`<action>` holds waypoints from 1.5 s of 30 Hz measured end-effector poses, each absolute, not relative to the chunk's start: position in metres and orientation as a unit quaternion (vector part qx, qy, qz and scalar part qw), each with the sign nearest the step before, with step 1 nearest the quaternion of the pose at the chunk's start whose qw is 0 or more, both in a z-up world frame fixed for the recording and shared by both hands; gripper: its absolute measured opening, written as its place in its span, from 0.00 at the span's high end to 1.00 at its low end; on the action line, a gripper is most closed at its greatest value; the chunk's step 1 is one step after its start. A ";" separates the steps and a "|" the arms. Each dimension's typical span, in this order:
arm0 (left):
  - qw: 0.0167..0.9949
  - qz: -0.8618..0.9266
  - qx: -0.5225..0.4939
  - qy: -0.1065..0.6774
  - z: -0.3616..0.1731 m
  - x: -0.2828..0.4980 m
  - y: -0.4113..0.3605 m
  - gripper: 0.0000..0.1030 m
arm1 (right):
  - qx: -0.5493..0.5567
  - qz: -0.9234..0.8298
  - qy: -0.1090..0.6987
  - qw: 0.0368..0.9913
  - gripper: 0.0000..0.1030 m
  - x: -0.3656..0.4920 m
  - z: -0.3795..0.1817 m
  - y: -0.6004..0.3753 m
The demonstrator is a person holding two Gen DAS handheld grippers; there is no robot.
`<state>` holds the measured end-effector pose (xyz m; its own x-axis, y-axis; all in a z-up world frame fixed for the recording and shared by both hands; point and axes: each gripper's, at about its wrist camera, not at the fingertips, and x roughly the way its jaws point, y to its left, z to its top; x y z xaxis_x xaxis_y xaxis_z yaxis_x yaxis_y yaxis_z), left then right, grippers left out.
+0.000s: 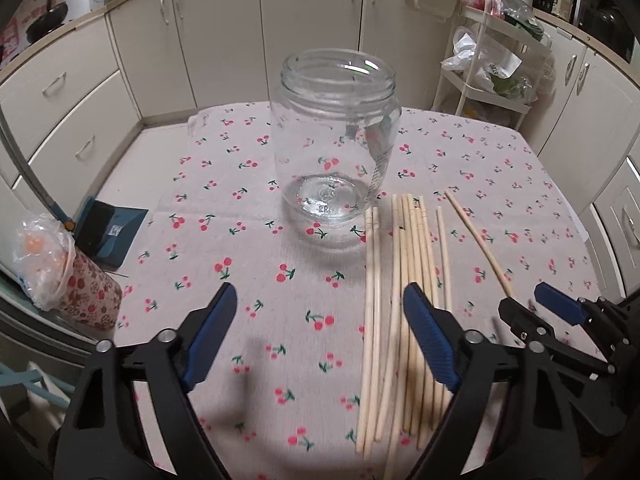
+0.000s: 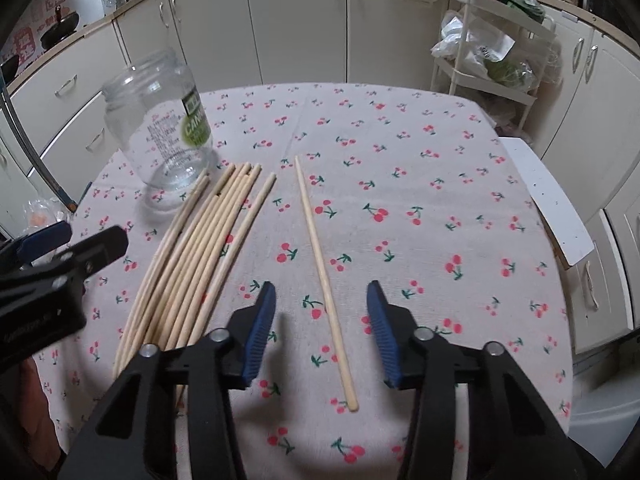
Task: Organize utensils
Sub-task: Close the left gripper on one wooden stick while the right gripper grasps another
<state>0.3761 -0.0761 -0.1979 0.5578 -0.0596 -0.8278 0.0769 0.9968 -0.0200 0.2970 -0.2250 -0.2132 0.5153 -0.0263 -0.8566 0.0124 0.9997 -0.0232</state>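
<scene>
An empty clear glass jar (image 1: 336, 140) (image 2: 160, 120) stands upright on the cherry-print tablecloth (image 1: 240, 248). Right of it lies a bundle of several wooden chopsticks (image 1: 400, 280) (image 2: 200, 248), and one lone chopstick (image 1: 480, 240) (image 2: 316, 240) lies apart, further right. My left gripper (image 1: 320, 296) hovers open in front of the jar, its right finger (image 1: 428, 332) over the bundle, nothing gripped. My right gripper (image 2: 321, 292) straddles the lone chopstick near its thick end; the pads stand clear of it on both sides. Each gripper shows in the other's view (image 1: 524, 298) (image 2: 92, 236).
A floral tin with a plastic bag (image 1: 80, 292) and a teal dustpan (image 1: 108, 232) sit past the table's left edge. A white cart (image 1: 492, 72) (image 2: 492, 60) with bags stands at the back right. A white chair back (image 2: 552, 208) borders the right edge. Cabinets surround the table.
</scene>
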 end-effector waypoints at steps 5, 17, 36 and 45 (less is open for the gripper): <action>0.878 -0.050 0.017 0.477 -0.213 0.388 -0.081 0.41 | -0.012 -0.013 0.489 0.872 0.64 0.297 -0.220 -0.226; 0.869 -0.083 0.006 0.488 -0.232 0.388 -0.092 0.94 | 0.007 -0.018 0.485 0.874 0.92 0.287 -0.218 -0.232; 0.864 -0.096 0.010 0.494 -0.227 0.403 -0.085 0.92 | -0.044 -0.004 0.471 0.881 0.58 0.334 -0.208 -0.216; 0.868 -0.098 0.032 0.486 -0.232 0.424 -0.095 0.89 | -0.089 -0.001 0.473 0.876 0.93 0.352 -0.226 -0.211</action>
